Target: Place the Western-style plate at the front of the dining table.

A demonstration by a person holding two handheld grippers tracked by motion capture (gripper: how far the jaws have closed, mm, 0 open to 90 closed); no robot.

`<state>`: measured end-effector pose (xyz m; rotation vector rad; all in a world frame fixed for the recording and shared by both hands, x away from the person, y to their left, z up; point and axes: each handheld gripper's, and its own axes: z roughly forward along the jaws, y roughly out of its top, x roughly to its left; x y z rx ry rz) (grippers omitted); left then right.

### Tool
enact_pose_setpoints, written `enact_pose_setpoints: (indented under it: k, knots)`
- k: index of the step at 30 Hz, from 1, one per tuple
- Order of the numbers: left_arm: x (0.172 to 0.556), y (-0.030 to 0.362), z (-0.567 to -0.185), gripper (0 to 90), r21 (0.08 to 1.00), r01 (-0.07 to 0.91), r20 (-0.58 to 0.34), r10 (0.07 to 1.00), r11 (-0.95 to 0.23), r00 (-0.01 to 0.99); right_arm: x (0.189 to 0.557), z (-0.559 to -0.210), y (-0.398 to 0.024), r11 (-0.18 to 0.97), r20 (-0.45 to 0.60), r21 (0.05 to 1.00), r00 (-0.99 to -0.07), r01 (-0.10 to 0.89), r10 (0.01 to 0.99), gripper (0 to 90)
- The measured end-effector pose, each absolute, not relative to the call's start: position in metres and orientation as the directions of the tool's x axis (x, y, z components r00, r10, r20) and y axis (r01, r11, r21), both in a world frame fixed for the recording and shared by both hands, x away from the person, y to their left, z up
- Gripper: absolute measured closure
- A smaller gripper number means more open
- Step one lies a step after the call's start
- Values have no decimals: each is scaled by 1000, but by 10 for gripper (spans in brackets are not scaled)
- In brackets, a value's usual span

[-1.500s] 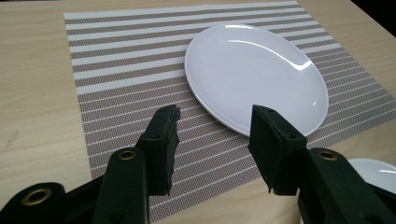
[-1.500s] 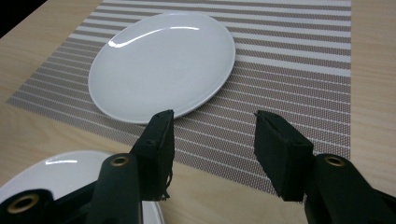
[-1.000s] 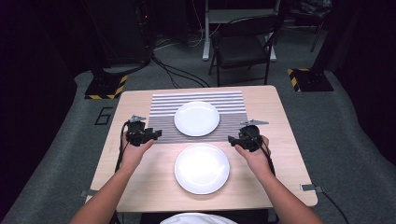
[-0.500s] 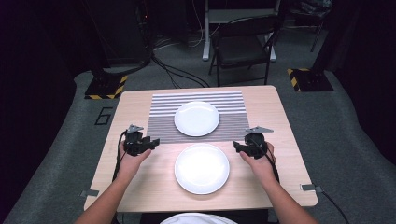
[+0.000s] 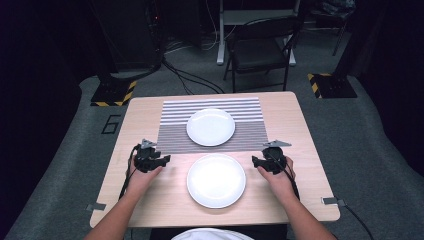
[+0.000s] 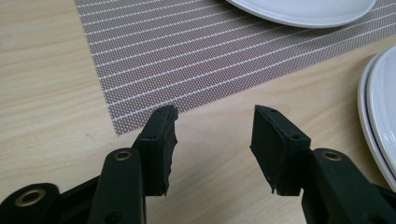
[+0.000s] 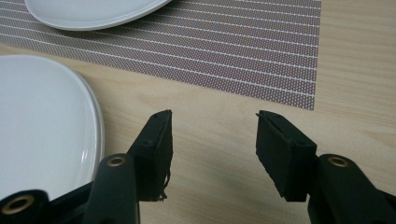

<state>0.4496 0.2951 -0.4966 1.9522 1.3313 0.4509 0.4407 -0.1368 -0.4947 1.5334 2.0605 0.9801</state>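
Two white plates are on the wooden table. The near plate [image 5: 216, 180] lies on bare wood between my hands; the far plate [image 5: 210, 126] rests on a striped placemat [image 5: 212, 127]. My left gripper [image 5: 161, 160] sits left of the near plate, open and empty. In the left gripper view, the left gripper [image 6: 215, 126] hovers over bare wood near the placemat [image 6: 187, 51] corner, with the near plate [image 6: 380, 116] at right. My right gripper [image 5: 256, 162] sits right of the near plate, open and empty. The right gripper view shows the right gripper [image 7: 214, 128] over wood, the near plate [image 7: 42, 121] at left.
The table [image 5: 125, 170] stands on grey carpet. A folding chair [image 5: 260, 47] is beyond the far edge. Yellow-black striped stand bases [image 5: 112, 92] sit on the floor at far left and far right [image 5: 332, 85]. Cables trail from both grippers off the near edge.
Both grippers have drawn back toward the near edge of the table, from beside the placemat's near corners to either side of the near plate. The plates have not moved.
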Motion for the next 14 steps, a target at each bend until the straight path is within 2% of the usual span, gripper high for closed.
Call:
enact_pose_setpoints:
  k: [10, 14]
  knots:
    - [452, 289, -506, 457, 715, 657, -87, 901, -240, 424, 437, -504, -127, 215, 34, 726, -347, 654, 937, 442]
    - [452, 287, -507, 457, 716, 653, -79, 901, -248, 427, 439, -508, -129, 211, 30, 710, -328, 672, 944, 428]
